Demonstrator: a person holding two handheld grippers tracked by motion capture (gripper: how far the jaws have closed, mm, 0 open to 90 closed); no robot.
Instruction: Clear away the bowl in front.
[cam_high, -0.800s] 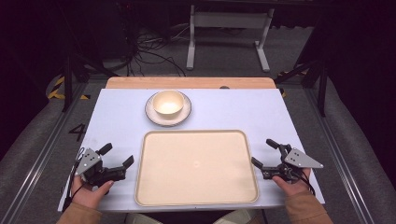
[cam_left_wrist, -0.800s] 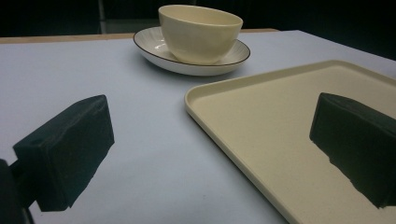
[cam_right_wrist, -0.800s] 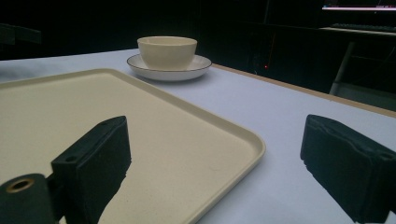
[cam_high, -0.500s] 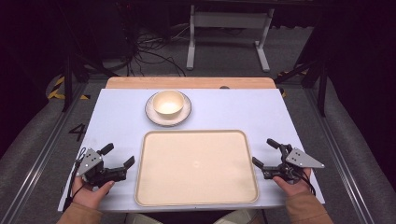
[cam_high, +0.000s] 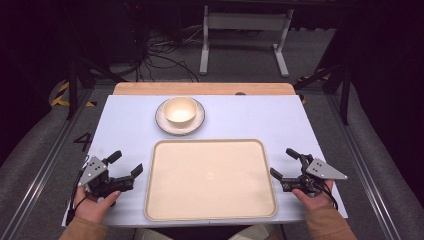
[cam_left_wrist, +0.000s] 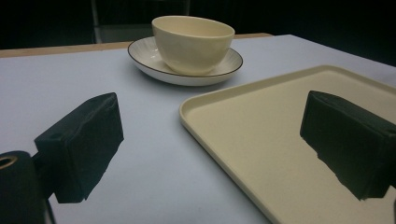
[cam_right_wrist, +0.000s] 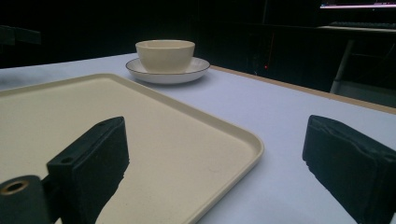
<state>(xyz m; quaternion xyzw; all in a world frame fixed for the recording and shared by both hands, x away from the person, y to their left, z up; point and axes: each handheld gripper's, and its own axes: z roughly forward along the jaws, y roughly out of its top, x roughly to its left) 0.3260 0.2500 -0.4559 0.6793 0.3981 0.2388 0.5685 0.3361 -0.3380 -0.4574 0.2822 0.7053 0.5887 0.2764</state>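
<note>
Both hands rested at tabletop's near edge, flanking wide cream plastic tray; left gripper jaws wide apart, empty; right gripper likewise; cream ceramic bowl on dark-rimmed saucer beyond tray, untouched; start stage, I'd judge; next move: reach forward to bowl.

Black two-jaw grippers — grey three-cornered top plates, black cables — tan sleeves.
</note>
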